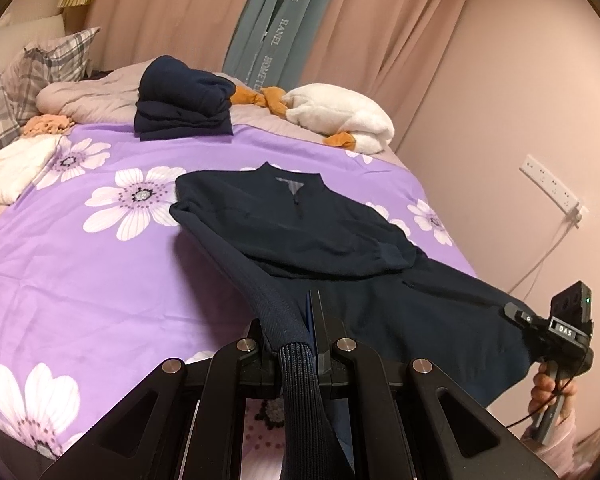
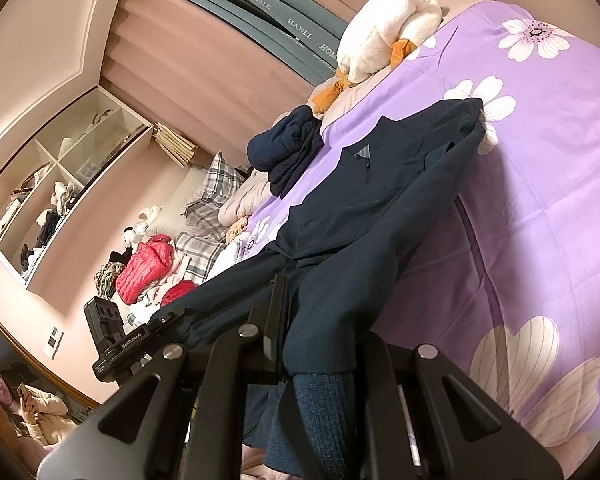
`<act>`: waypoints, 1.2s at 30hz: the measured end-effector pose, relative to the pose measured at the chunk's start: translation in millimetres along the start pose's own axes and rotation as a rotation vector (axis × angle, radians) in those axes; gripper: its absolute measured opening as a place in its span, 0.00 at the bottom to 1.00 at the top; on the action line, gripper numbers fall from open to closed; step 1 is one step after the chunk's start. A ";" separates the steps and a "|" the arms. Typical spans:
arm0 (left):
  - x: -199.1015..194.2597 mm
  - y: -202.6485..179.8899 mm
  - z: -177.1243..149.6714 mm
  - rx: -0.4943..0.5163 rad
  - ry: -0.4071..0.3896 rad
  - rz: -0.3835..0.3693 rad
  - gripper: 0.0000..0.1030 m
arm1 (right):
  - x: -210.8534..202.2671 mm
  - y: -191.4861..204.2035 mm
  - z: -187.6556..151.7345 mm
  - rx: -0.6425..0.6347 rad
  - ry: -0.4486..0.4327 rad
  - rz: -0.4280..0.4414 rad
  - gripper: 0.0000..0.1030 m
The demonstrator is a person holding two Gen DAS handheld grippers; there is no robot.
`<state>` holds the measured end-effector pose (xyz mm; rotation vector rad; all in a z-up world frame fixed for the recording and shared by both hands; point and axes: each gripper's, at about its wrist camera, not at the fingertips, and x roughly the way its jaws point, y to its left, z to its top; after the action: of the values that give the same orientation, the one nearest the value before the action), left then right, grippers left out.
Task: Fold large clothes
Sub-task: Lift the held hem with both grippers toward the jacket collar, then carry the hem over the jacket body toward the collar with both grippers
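Navy sweater [image 1: 300, 220] hem lifted off purple bedspread [image 1: 100, 280], both grippers' jaws clamped on its corners.

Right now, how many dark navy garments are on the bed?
2 visible: a folded navy stack at the far end, and the navy sweater spread mid-bed, its hem held by both grippers. The stack may hold several pieces.

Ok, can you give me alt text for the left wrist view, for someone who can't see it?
The left claw is shut on the ribbed hem of a navy sweater whose upper half lies flat on a purple floral bedspread. The right claw pinches the hem's other corner, lifted off the bed. Behind lie folded navy clothes and a white plush toy.
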<state>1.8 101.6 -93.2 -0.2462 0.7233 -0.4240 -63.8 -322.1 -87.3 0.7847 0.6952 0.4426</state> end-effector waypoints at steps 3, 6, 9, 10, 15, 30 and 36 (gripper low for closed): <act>-2.7 -1.0 -0.3 0.004 -0.004 -0.002 0.06 | -1.5 -0.3 0.3 0.001 -0.003 0.004 0.11; -5.4 -2.1 -0.3 0.010 -0.007 -0.006 0.06 | -2.6 -0.7 1.4 -0.002 -0.005 0.008 0.11; -7.9 -3.9 -0.5 0.018 -0.012 -0.010 0.06 | -4.2 0.7 1.0 -0.007 -0.005 0.011 0.11; -8.9 -4.6 -0.3 0.021 -0.014 -0.011 0.06 | -4.5 1.7 0.8 -0.009 -0.006 0.012 0.11; -12.5 -5.3 0.0 0.030 -0.023 -0.014 0.06 | -8.2 6.1 0.3 -0.019 -0.012 0.020 0.11; -22.9 -8.6 1.2 0.048 -0.041 -0.035 0.06 | -16.4 16.0 -1.2 -0.043 -0.024 0.038 0.11; -23.5 -9.0 1.0 0.048 -0.040 -0.035 0.06 | -14.8 16.4 0.7 -0.050 -0.025 0.041 0.11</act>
<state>-15.9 104.3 -75.5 -0.2220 0.6695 -0.4677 -75.4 -320.9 -68.5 0.7566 0.6436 0.4848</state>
